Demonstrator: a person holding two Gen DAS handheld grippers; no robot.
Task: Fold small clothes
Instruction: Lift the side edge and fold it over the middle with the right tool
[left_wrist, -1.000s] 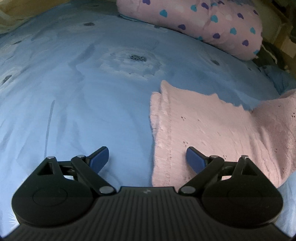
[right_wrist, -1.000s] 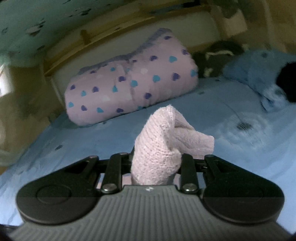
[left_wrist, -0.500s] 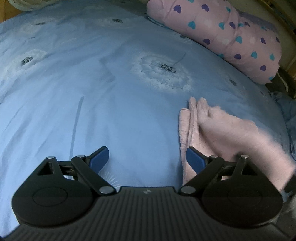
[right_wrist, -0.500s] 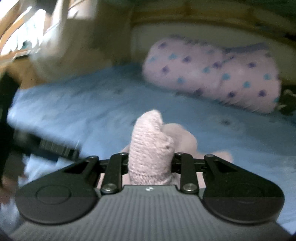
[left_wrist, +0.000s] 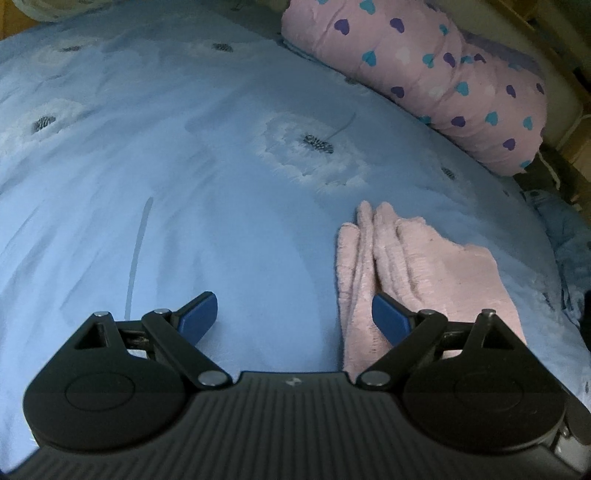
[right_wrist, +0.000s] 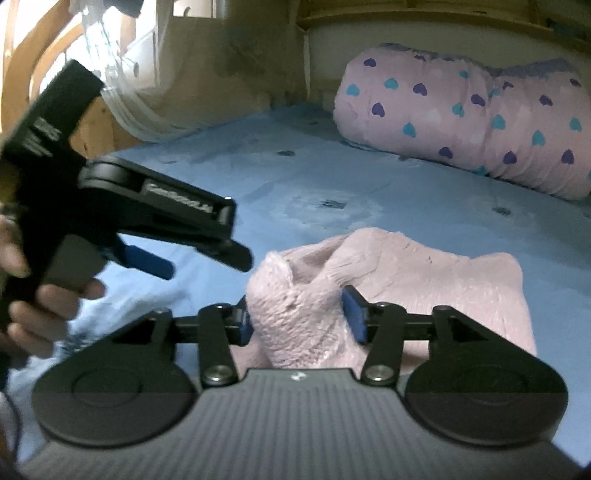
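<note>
The pink knitted garment (left_wrist: 424, 266) lies folded on the blue bedsheet (left_wrist: 184, 184), on the near side of the heart-print pillow (left_wrist: 424, 74) and well apart from it. The right gripper (right_wrist: 299, 317) has just been opening its jaws; a bunched fold of the garment stands between them, touching both blue pads, and whether they still press on it I cannot tell. The left gripper (left_wrist: 291, 314) hangs wide open and empty at the garment's left edge, one pad over the knit, the other over bare sheet.
</note>
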